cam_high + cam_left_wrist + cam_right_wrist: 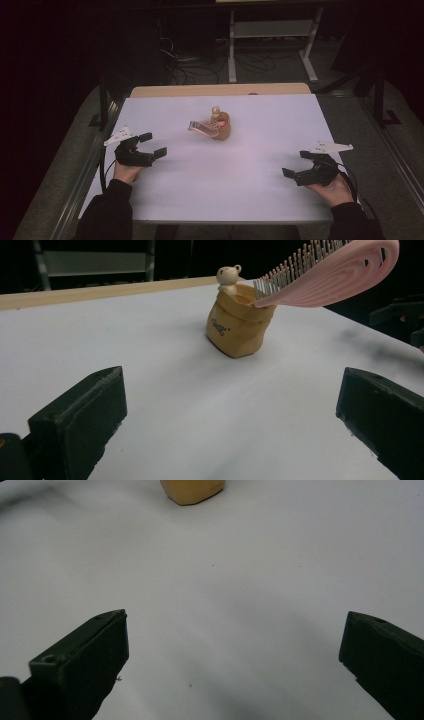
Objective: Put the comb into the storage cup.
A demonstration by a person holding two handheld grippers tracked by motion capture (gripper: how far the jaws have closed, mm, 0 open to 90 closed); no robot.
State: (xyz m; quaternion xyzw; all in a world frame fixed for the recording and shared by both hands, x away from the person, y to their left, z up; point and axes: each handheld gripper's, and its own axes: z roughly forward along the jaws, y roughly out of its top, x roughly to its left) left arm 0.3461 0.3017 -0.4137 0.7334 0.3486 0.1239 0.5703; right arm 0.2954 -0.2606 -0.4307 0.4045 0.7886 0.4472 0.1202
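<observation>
A tan sack-shaped holder [223, 131] with a small bear figure [215, 110] on its rim stands near the middle of the white table [250, 195]. A pink hairbrush [202, 127] rests with one end in the holder and sticks out to the left. In the left gripper view the holder [238, 325] is ahead and the hairbrush [332, 275] reaches out of it toward the upper right. My left gripper [152, 144] is open at the table's left side. At the right side my right gripper [298, 163] is open too. The holder's base [192, 491] shows at the top of the right gripper view.
A wooden strip [220, 90] runs along the table's far edge. Beyond it stand a metal rack [272, 35] and loose cables [195, 67] on the dark floor. Bare white surface lies between both grippers and the holder.
</observation>
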